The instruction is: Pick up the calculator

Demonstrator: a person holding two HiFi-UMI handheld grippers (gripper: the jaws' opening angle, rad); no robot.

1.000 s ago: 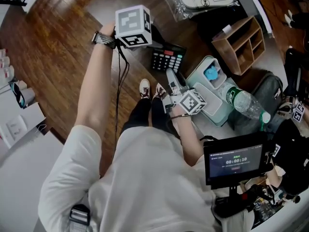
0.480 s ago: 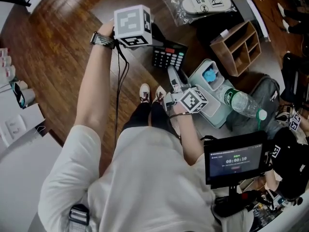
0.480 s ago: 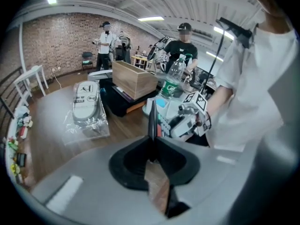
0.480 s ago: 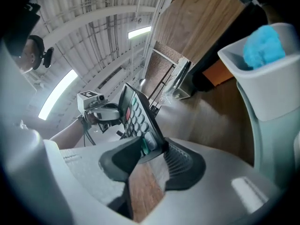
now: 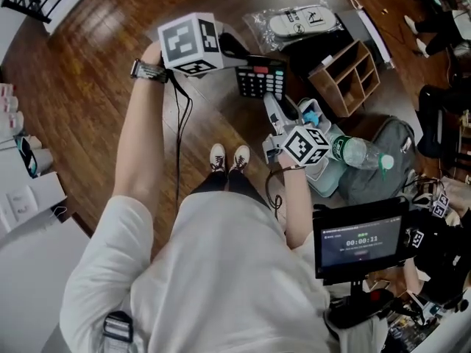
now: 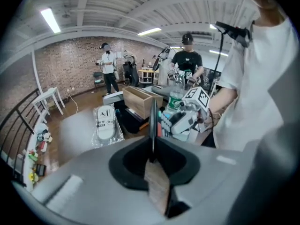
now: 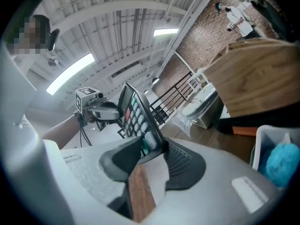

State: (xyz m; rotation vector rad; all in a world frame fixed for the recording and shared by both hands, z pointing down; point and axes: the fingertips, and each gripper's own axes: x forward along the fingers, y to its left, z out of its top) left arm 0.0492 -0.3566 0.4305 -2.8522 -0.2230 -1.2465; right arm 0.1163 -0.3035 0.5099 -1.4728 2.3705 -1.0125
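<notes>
A black calculator [image 5: 259, 78] with pale keys and one red key hangs in the air above the wooden floor, held from both ends. My left gripper [image 5: 229, 53] is shut on its far-left end; in the left gripper view the calculator [image 6: 152, 118] shows edge-on as a thin dark blade between the pads of that gripper [image 6: 153, 148]. My right gripper [image 5: 274, 110] is shut on its near edge. In the right gripper view the calculator's keypad [image 7: 137, 112] rises tilted out of the jaws of the right gripper [image 7: 153, 148], with the left gripper [image 7: 96, 108] behind it.
On the floor lie a wooden cubby organiser [image 5: 350, 76], a bagged pair of slippers [image 5: 299, 20], a water bottle [image 5: 358, 154], a pale bin with a blue cloth [image 5: 312, 115] and a grey bag [image 5: 386, 157]. A timer screen [image 5: 358, 240] stands at my right. Two people stand far off [image 6: 108, 64].
Both grippers have risen with the calculator between them; it has come up off the floor area and shifted toward the top of the head view. The right gripper has rolled.
</notes>
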